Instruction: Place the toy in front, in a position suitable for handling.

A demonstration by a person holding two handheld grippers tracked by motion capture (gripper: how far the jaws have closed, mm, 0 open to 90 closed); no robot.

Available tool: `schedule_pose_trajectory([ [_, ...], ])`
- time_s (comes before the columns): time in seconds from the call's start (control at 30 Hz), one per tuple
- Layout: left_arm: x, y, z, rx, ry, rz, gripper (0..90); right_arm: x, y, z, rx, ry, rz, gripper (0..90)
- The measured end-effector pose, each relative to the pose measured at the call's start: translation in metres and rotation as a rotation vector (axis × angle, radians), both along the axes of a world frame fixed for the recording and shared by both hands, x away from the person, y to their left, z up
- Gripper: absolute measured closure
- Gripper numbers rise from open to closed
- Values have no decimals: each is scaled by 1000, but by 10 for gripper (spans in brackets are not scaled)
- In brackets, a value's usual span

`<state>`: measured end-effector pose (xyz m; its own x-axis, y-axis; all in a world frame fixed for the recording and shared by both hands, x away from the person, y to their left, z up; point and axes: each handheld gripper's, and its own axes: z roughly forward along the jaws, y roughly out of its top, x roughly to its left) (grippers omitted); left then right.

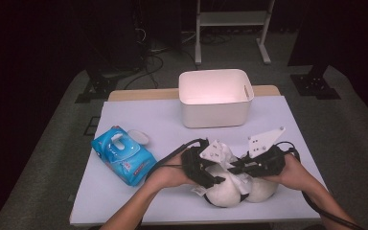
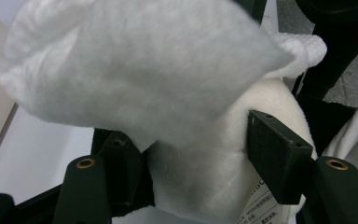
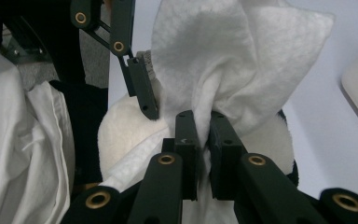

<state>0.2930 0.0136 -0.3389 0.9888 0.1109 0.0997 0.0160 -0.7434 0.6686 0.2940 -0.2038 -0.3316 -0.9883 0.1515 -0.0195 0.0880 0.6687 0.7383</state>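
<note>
- Two grippers work the white plush toy (image 1: 230, 189) at the desk's (image 1: 139, 201) near edge — right gripper (image 3: 204, 135) pinches a wipe (image 3: 242, 56) tight against it.
- Left gripper (image 2: 196, 154) fingers sit half-wide around the plush — wiping looks underway; white bin (image 1: 215, 98) waits far.

White plush toy (image 1: 230, 189) w/ black patches – lying on desk (image 1: 139, 191) near front edge; white wipe (image 3: 242, 60) bunched up over it.

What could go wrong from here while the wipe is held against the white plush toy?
1. The right hand-held gripper pinches only a bunched part of the wipe, so it may slip out or tear if pulled.
2. The left hand-held gripper has its jaws beside the plush toy with little visible squeeze; the toy could roll away on the table.
</note>
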Motion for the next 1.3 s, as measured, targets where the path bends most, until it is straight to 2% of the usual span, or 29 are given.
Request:
schedule_pose_trajectory([
  [0.1, -1, 0, -1, -10, 5, -5, 382, 1, -5, -1, 0, 9, -4, 830],
  [0.37, -2, -3, -1, -7, 3, -12, 381, 5, -39, -18, -28, 53, -98, 829],
  [0.57, -4, -3, 0, 10, -4, -16, 382, 8, -30, -10, -51, 21, -84, 827],
  [0.67, -4, -2, -1, 2, -1, -23, 381, 10, -32, -11, -59, 34, -79, 827],
  [0.73, -5, -2, 0, 5, -2, -30, 380, 12, -36, -12, -78, 32, -96, 826],
  [0.9, -5, -5, 1, 8, -1, -40, 374, 16, -51, -14, -55, 64, -130, 826],
  [1.13, 4, -1, 11, 4, 59, -31, 279, 7, -46, -21, -52, 59, -120, 830],
  [1.3, 10, -5, 15, 9, 109, -35, 212, -5, -45, -22, -36, 63, -100, 831],
])
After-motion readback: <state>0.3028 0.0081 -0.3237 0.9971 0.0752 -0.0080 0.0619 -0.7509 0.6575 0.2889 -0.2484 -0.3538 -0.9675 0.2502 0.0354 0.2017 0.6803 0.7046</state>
